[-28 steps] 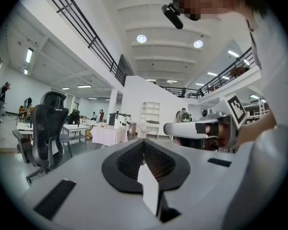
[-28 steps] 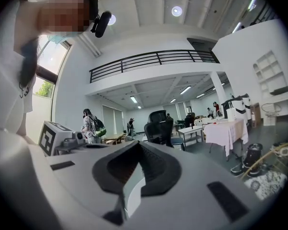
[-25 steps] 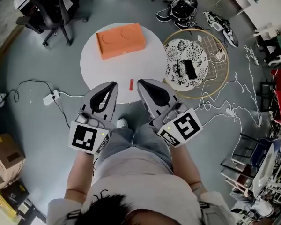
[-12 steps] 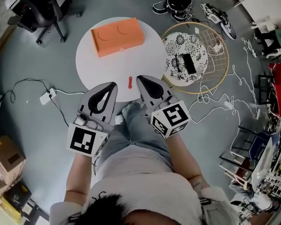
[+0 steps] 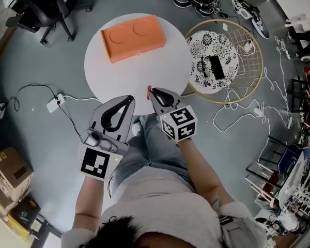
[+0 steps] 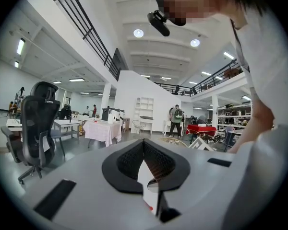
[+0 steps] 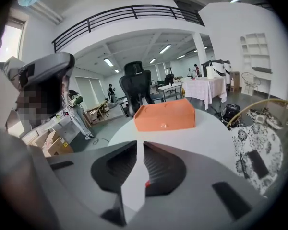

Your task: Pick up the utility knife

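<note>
- Handling is judged light, stiff and slightly slippery; the small red utility knife (image 5: 148,93), lying near the round white table's (image 5: 139,61) lower edge at frame centre, is best pinched across its mid-body.
- The right gripper (image 5: 151,90) is now lowered to just beside the knife, closer than a second ago. Its jaws have just been opening and are narrowly parted, with nothing gripped.
- The left gripper (image 5: 130,98) is seen closed and empty.

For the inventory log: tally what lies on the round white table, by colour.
Orange: 1, the box
Red: 1, the knife
Total: 2
</note>
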